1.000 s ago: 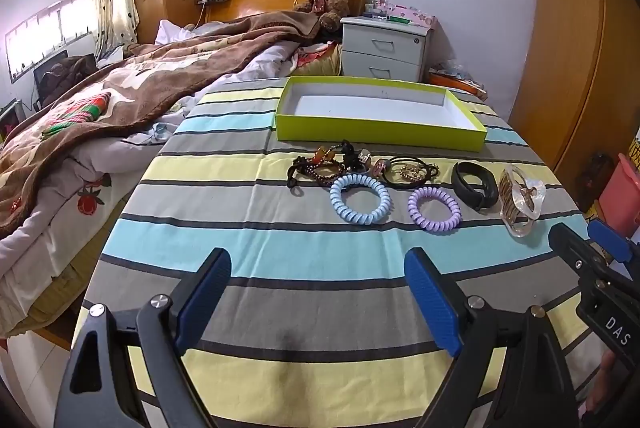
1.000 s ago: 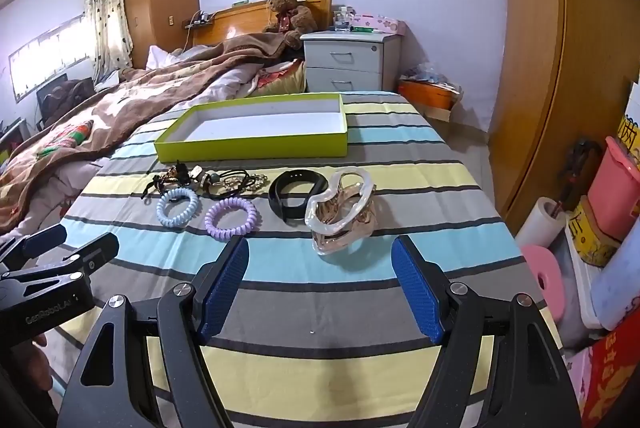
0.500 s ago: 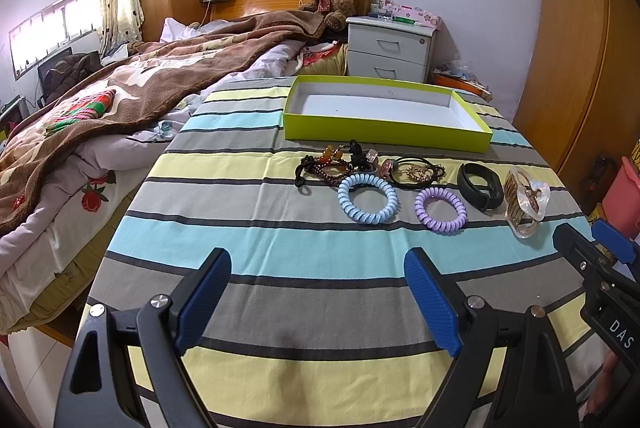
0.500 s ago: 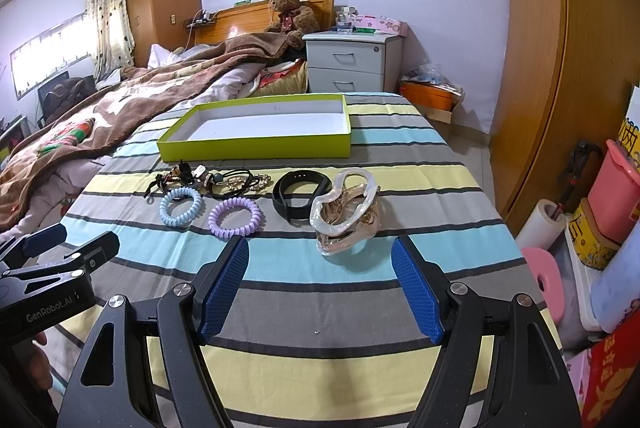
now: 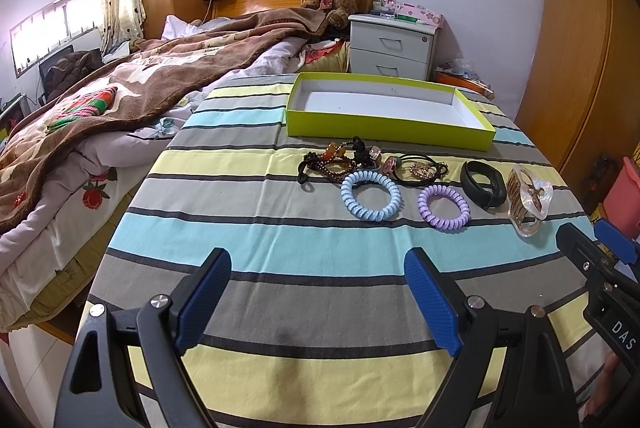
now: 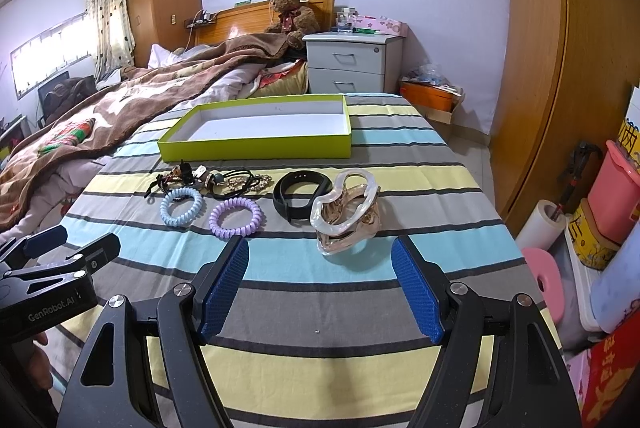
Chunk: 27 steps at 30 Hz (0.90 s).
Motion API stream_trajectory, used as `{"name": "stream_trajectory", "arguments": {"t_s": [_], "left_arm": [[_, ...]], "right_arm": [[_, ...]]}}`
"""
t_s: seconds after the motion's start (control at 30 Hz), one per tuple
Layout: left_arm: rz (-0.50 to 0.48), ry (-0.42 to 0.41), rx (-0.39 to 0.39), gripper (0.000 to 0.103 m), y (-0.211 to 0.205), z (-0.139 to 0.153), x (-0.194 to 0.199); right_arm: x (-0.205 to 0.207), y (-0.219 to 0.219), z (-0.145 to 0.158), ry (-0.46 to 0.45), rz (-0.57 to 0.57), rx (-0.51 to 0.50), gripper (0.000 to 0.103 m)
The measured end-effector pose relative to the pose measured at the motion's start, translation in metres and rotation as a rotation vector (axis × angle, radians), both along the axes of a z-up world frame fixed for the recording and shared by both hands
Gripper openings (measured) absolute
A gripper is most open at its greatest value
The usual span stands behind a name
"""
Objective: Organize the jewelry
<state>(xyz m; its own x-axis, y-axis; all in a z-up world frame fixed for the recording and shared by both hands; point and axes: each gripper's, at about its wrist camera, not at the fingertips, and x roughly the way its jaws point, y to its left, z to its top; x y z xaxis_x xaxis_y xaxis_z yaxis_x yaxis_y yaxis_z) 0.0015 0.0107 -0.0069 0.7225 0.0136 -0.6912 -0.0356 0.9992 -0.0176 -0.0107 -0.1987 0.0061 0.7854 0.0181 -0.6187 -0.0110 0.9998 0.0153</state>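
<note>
On the striped bench (image 5: 256, 228), both tools have crept a little closer to the row of jewelry. The left tool (image 5: 318, 298) and right tool (image 6: 320, 288) are spread wide, holding nothing. Nothing is picked up yet. Behind the row, the green box (image 6: 256, 148) has nothing inside.

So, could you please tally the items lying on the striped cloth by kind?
Spiral hair ties: 2, light blue and purple
Black band: 1
Clear hair claw: 1
Green tray: 1
Tangled cluster of small pieces: count unclear
Total: 5, plus the cluster
</note>
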Motion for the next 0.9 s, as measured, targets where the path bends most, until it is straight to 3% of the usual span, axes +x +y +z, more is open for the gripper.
{"name": "stream_trajectory", "arguments": {"t_s": [0.9], "left_arm": [[0.007,0.004,0.008,0.090,-0.0025,0.0018,-0.0022]], "right_arm": [[-0.0004,0.0006,0.0001,0.000,0.001,0.002,0.074]]}}
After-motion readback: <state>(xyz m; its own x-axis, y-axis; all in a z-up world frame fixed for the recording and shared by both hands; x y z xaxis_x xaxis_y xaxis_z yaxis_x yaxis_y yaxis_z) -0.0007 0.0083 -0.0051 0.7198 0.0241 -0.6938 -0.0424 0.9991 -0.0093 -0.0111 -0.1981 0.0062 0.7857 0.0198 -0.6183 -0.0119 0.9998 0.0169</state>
